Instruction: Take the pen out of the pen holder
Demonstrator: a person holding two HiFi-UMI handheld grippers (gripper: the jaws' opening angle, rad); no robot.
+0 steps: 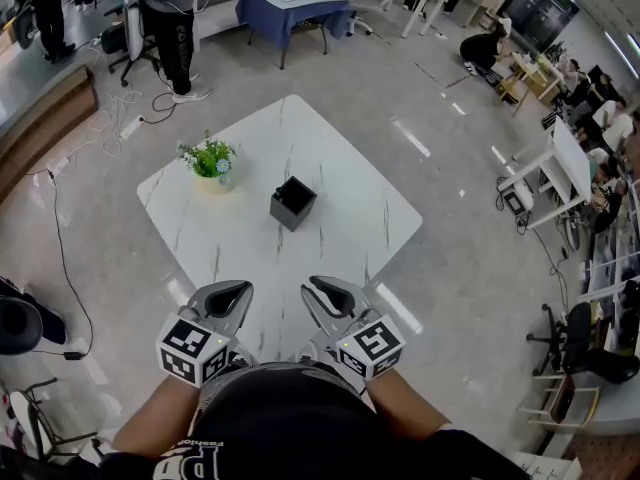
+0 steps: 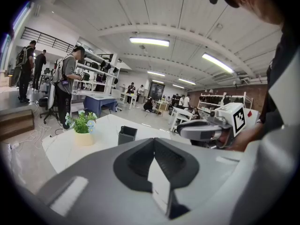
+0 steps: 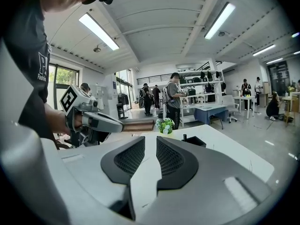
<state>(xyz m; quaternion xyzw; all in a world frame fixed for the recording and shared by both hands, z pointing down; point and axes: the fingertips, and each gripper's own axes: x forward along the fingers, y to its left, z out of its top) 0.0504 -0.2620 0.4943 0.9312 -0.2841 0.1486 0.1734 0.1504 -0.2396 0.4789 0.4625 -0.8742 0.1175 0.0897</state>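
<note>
The fingers (image 2: 136,161) of the left gripper (image 2: 153,140) meet at their tips with nothing between them. Those of the right gripper (image 3: 150,139) stand a narrow slit apart, also empty. We see both grippers held side by side close to the person's body, over the near corner of the white counter (image 1: 340,183). Both are well apart from the black pen holder (image 1: 293,203), which stands upright near the middle of the counter. A small potted plant (image 1: 208,158) sits beyond it to the left, clear of the path.

In the right gripper view, a short dark stub rises above the holder's rim. We take it to be the pen (image 3: 184,137). From the head view we cannot make it out inside the dark opening.

We judge the task to be at its opening step: the reach has not begun and the pen is untouched in the holder. The next move calls for one gripper to travel forward over the holder and spread its fingers wider. It must then descend around the little of the pen that shows, close, and lift straight up. Because so little stands proud, we expect the grip to need careful alignment. The other gripper may have to steady the light holder.
</note>
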